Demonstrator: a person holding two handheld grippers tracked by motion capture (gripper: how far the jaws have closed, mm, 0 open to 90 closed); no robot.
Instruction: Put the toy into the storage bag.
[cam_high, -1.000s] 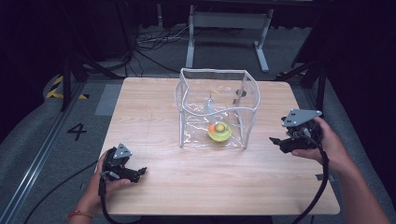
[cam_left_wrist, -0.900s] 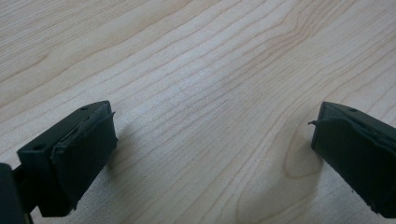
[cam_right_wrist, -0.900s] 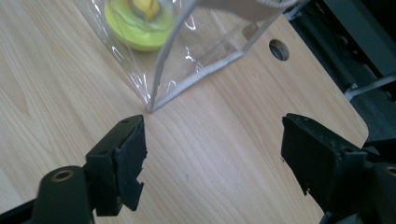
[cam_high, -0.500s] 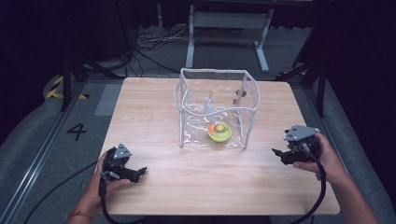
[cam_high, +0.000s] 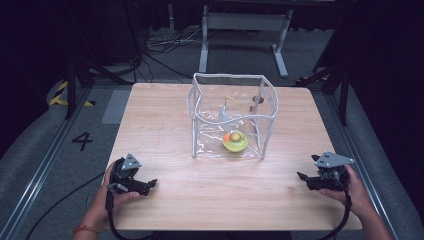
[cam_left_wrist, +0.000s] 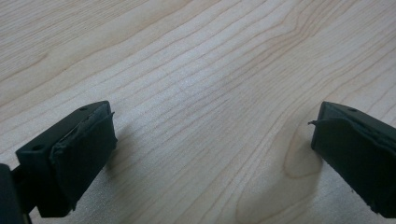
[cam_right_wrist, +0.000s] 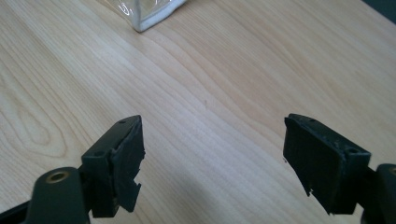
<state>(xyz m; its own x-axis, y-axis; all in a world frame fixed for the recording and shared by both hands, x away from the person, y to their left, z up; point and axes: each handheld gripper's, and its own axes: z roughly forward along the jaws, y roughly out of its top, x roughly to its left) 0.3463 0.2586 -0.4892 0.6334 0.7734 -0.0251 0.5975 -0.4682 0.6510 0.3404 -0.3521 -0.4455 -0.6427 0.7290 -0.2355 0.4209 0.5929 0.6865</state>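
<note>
right tongs (cam_high: 306, 178) pulling back from the clear bag (cam_high: 230, 117) toward the surface (cam_high: 165, 115) edge, jaws apart, empty; left tongs (cam_high: 147, 185) idling, apart.

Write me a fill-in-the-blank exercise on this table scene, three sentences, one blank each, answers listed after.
1. The yellow-green dish with the small orange ball on it sits inside the clear ____.
2. The jaws of the left gripper stand ____, with bare wood between them.
3. The right gripper rests near the table edge on the person's ____ side.

Missing words: box; open; right
</note>
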